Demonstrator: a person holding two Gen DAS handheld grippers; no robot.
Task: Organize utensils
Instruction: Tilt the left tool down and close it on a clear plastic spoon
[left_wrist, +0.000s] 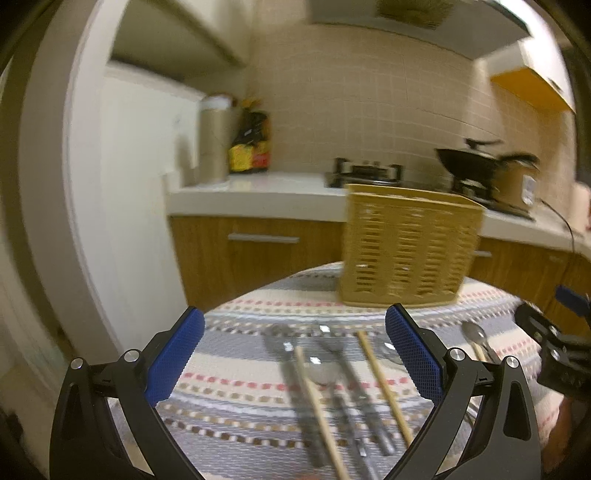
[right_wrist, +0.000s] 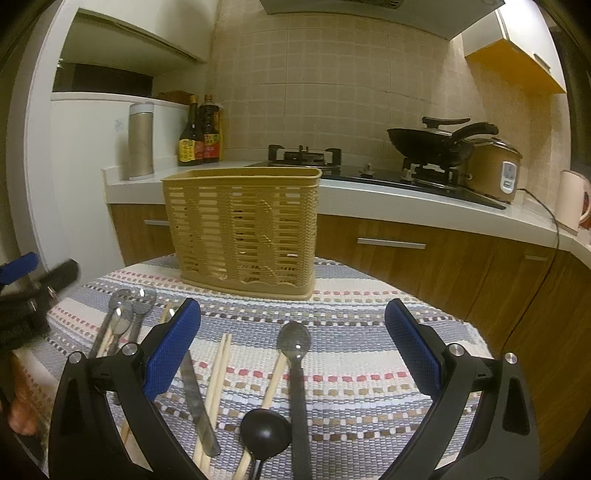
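Here, a striped tablecloth (right_wrist: 351, 332) fronts the kitchen counter (right_wrist: 369, 192); both grippers' jaws gape wide, gripping nothing.

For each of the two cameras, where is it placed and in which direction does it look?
Left wrist: sits on the left hand-held gripper, open over blurred cutlery, facing the basket; the right hand-held gripper shows at right.
Right wrist: sits on the right hand-held gripper, open over a metal spoon, black ladle and chopsticks; the left gripper shows at left.
Shared: basket, striped cloth, stove counter.
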